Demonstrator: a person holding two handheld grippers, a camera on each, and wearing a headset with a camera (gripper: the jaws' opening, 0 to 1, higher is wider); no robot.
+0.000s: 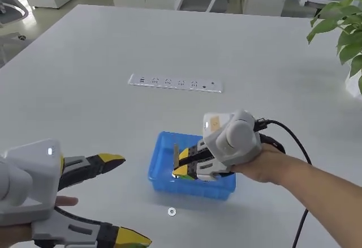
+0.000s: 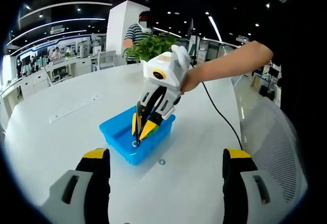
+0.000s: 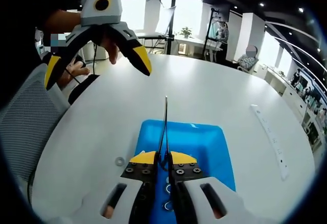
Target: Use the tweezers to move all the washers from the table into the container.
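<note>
Right gripper view: right gripper (image 3: 163, 158) clamped tweezers (image 3: 164, 127) above container (image 3: 204, 142), tongs pressed together, tip perhaps pinching something. Washer (image 3: 119, 160) lay beside container. Left gripper (image 3: 97, 70) gaped.

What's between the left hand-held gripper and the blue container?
One washer, lying on the bare table close to the container. The left gripper view shows it between the open left hand-held gripper and the container's near wall.
</note>
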